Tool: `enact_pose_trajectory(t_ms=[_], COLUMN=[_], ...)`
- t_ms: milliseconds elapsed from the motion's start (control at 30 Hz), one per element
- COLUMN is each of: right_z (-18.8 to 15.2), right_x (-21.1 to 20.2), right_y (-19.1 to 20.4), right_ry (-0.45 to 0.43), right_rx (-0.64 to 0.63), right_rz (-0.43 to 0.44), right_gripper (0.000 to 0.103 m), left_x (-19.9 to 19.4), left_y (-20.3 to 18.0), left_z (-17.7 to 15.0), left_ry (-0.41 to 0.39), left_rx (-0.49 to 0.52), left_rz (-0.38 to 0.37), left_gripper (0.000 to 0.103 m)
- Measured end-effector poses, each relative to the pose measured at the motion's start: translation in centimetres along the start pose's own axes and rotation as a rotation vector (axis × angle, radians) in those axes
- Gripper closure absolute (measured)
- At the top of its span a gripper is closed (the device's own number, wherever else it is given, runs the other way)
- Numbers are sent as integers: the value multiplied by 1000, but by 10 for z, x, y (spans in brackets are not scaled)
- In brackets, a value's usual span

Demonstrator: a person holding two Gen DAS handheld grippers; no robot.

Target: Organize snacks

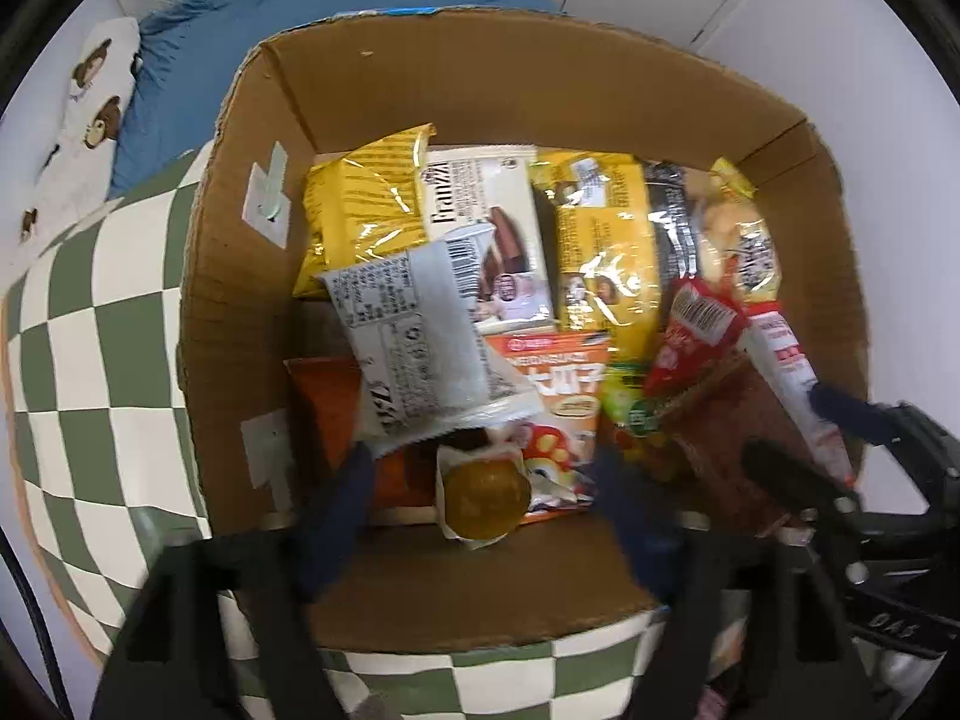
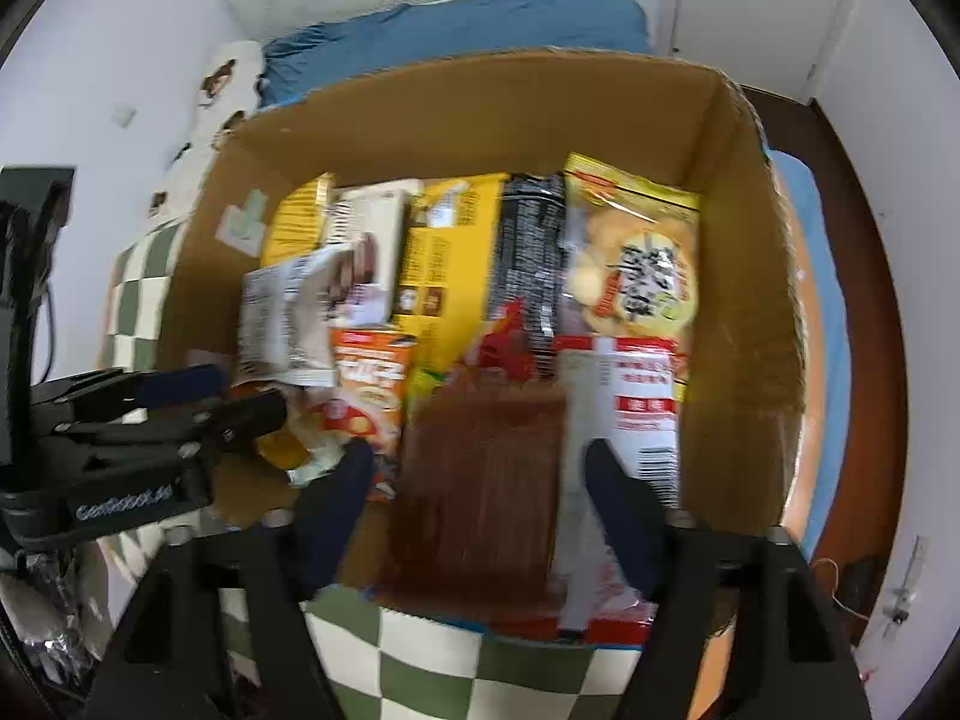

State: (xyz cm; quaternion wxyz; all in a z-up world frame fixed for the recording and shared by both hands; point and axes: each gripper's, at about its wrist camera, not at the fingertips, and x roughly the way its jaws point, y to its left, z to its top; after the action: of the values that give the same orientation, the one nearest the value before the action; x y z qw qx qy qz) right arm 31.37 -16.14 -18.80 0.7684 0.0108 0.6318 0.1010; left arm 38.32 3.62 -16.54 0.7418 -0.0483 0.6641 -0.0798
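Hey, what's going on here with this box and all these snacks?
A person holds two handheld grippers over a cardboard box packed with snack packets, which sits on a green checkered cloth. The left gripper is open above a round yellow-brown wrapped snack. The right gripper is open around a reddish-brown packet, beside a white and red packet. Neither is gripping anything.

Snacks (image 1: 480, 276) crowd the box (image 1: 240, 300); left wall strip bare.

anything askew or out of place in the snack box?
Yes. The grey-white foil packet lies tilted across the back row of upright packs, covering the white Franzzi box in the cardboard box. A round amber sweet in an opened white wrapper sits loose near the front wall. Nothing looks spilled.
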Motion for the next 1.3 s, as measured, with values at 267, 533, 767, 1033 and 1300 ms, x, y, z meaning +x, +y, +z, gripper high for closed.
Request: enact_pose_trajectory(t_ms=[267, 533, 767, 1033, 1300], right_z=[-7, -22, -40, -58, -90], right_x=[-9, -30, -56, -91, -137], right_y=[-14, -8, -5, 4, 15], right_ry=[-35, -105, -184, -264, -357], right_rx=[54, 44, 51, 62, 56], right_rz=[-22, -108, -157, -136, -112], right_gripper=[9, 7, 3, 3, 3], left_x=[-12, -42, -71, -97, -132], left_y=[7, 2, -5, -14, -20], left_z=[-4, -21, -46, -69, -99], left_ry=[-76, -212, -327, -403, -467], left_rx=[-31, -42, -42, -29, -35], left_rz=[8, 65, 114, 133, 112], left_gripper=[14, 14, 14, 14, 14])
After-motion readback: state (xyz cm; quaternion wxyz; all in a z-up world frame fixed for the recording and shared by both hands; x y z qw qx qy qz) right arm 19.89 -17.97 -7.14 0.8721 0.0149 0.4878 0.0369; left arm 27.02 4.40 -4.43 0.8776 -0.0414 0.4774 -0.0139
